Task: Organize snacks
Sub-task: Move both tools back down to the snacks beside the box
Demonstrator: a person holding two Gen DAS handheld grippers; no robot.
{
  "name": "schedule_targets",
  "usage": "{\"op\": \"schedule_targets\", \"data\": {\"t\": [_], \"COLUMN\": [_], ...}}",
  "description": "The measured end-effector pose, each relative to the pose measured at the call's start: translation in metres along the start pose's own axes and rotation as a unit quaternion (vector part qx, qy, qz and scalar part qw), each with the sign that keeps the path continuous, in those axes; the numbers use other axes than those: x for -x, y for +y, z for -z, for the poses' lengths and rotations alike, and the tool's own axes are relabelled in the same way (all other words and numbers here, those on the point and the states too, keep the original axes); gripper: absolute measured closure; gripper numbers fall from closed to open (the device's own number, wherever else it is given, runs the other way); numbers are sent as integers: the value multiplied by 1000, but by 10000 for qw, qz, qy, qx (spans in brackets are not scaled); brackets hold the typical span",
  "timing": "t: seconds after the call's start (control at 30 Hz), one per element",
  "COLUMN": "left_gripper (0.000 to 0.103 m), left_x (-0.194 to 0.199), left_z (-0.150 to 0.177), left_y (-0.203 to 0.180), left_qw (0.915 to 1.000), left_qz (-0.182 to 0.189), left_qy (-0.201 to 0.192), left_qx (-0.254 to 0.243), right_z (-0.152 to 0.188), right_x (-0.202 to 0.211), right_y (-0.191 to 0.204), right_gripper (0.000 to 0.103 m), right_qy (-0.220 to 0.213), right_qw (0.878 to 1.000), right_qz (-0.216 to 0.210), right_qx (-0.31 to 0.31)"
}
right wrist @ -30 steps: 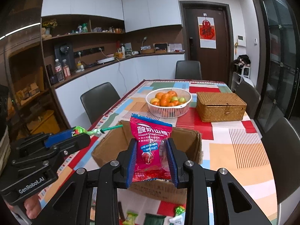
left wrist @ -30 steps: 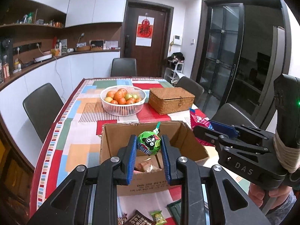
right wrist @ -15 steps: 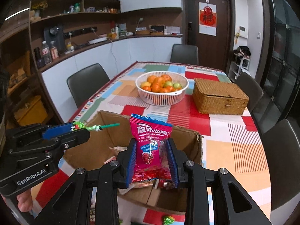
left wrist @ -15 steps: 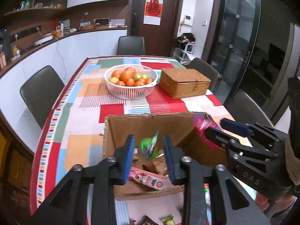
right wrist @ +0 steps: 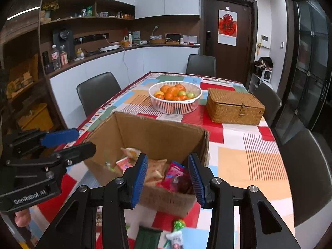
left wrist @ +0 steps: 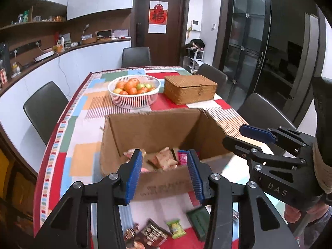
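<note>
Snacks (left wrist: 164,159) lie loose inside the cardboard box (left wrist: 153,128) on the patchwork tablecloth (right wrist: 244,161). Both the left gripper (left wrist: 165,172) and the right gripper (right wrist: 168,176) hang over the box's near edge, jaws apart and just widened, nothing between them. More wrapped sweets (left wrist: 175,226) lie on the cloth near the box.

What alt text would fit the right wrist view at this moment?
The right gripper hangs open and empty over a cardboard box holding snack packets, including a red packet. The left gripper, also open, sits at the left; behind the box are a fruit basket and a wicker box.
</note>
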State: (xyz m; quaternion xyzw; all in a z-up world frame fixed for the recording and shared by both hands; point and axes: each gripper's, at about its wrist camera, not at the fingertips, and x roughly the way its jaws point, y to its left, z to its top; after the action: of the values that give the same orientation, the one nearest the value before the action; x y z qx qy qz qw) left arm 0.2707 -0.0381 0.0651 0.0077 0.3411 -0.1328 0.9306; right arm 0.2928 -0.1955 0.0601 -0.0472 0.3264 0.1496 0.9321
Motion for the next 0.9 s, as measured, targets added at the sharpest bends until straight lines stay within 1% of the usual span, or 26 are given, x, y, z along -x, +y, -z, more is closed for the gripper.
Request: {"op": "schedule_targets", "data": {"t": [0.2, 0.37, 0.53, 0.7, 0.9], "left_gripper": [58, 57, 57, 57, 57], "left_x": [13, 19, 14, 2, -13], "left_z": [29, 55, 77, 97, 116], "left_y": [-8, -9, -9, -10, -12], "left_qw": [10000, 9999, 9993, 9976, 9949], "left_qz": [-13, -48, -22, -7, 42], "left_qy": [-3, 123, 350, 688, 990], "left_qx": [6, 62, 96, 120, 179], "right_z": [27, 53, 75, 99, 127], "right_x": [10, 17, 18, 9, -6], "right_y": [3, 5, 8, 8, 3], "right_gripper": [61, 61, 61, 61, 61], "right_qy": [159, 251, 413, 724, 1125], "right_qw": [9999, 9996, 9988, 9965, 9918], "right_qz": [-19, 59, 70, -4, -2], "right_qx": [2, -150, -256, -425, -612]}}
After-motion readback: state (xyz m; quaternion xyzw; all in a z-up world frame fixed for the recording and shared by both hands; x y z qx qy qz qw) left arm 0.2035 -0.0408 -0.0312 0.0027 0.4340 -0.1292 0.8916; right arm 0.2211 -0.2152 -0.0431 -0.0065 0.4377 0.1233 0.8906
